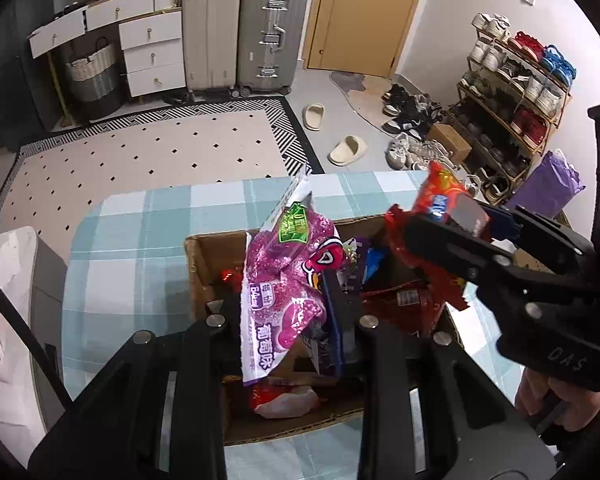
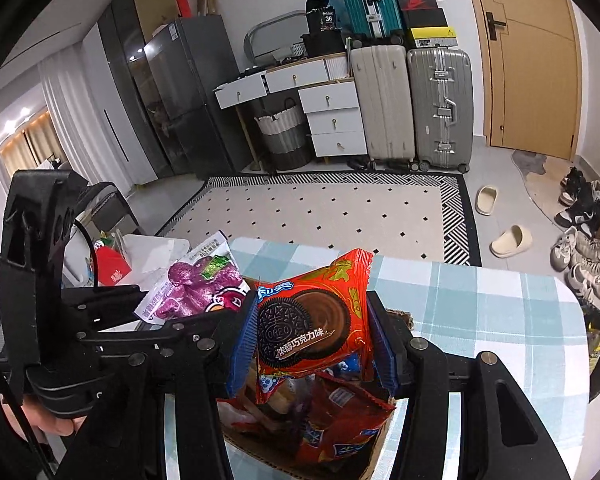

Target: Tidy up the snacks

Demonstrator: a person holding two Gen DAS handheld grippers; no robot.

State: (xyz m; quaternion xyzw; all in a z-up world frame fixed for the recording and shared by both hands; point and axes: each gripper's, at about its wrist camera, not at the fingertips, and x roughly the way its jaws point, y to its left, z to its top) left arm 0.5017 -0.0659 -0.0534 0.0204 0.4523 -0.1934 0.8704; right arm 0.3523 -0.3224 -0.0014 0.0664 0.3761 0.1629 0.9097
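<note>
a table [image 1: 140,240] with rounded corners, covered by a cloth in pale blue and white checks. an open brown cardboard box [image 1: 204,256] sits directly on the cloth, toward the near edge and well back from the far edge, with snack packets [image 2: 340,428] piled inside it. the cloth around the box, out to the far corners, shows only the checks.

Cardboard box [image 1: 204,256] floor mostly hidden under packets, near rim behind gripper frame, box contents' labels unreadable
</note>
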